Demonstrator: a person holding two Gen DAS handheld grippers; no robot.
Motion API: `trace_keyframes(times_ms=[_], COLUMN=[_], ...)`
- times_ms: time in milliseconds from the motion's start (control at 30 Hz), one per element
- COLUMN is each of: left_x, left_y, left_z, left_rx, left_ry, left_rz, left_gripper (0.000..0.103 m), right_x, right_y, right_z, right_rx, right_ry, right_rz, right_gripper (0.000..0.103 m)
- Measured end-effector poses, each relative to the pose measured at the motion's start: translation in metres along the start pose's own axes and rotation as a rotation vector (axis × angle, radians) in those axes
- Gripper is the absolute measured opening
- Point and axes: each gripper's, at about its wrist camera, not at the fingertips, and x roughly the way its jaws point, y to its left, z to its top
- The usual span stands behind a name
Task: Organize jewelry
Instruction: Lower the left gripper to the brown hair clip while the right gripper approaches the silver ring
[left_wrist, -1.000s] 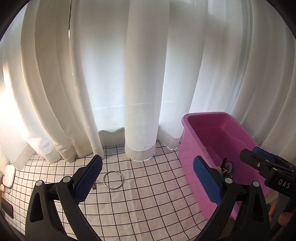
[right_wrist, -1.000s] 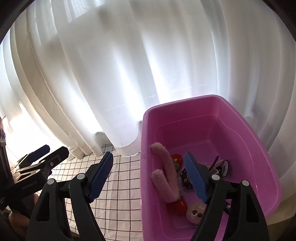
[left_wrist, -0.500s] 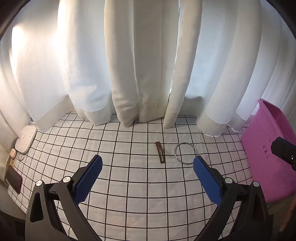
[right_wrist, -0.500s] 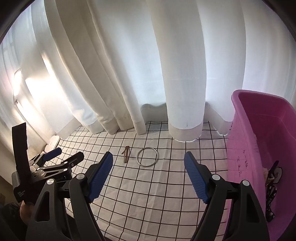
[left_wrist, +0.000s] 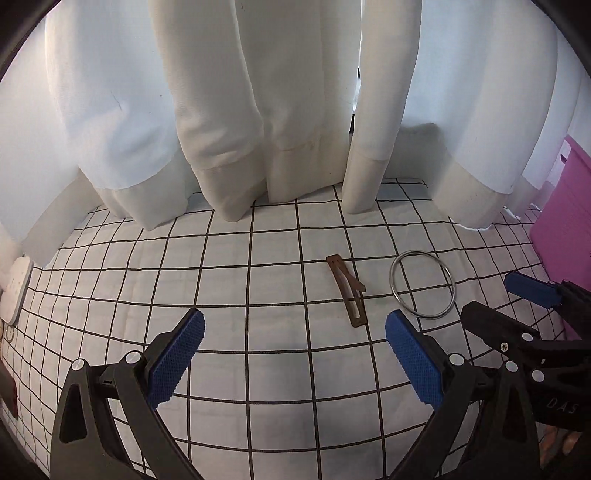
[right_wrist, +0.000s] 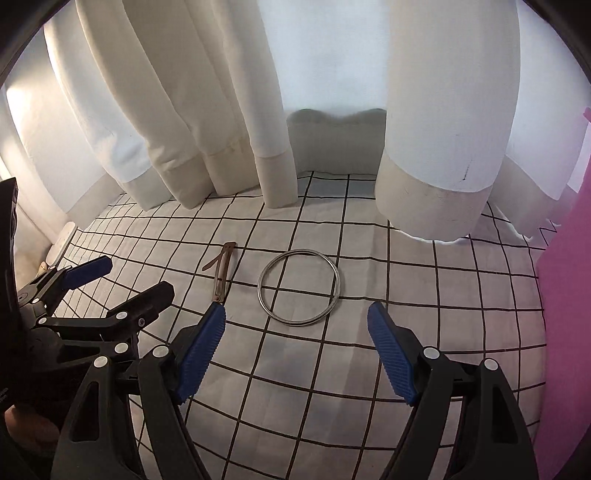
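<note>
A thin silver bangle (right_wrist: 298, 287) lies flat just right of a brown hair clip (right_wrist: 221, 275). Both the left gripper (left_wrist: 293, 354) and the right gripper (right_wrist: 295, 354) gape wide, empty.

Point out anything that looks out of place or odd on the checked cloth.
Two pieces lie loose on the checked cloth outside the pink bin: a silver bangle and, beside it without touching, a brown hair clip whose tongue is sprung open. Nothing looks spilled or broken.

Grid-checked cloth (right_wrist: 424, 295) — bearing a silver bangle (right_wrist: 299, 288) beside a brown hair clip (right_wrist: 221, 271).
</note>
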Motion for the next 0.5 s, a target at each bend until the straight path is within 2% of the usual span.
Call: trace_keyframes(times_ms=[200,333,500], left_x=[0.023,0.032,0.04], left_y=[0.003,0.004,0.002], left_z=[-0.003,-0.007,-0.006], left_rx=[0.051,0.076,0.095], left_ry=[-0.002,0.005,0.004], left_rz=[0.004,-0.004,0.005], left_gripper=[0.097,0.097,0.097], right_x=[0.025,0.037,0.053], right_y=[-0.005,-0.002,0.005], right_z=[0.002,0.005,0.01], right_rx=[-0.055,-0.1,-0.153], right_ry=[0.037,0.062,0.093], right_rz=[0.006,0.045,0.023], right_gripper=[0.076,0.076,0.076])
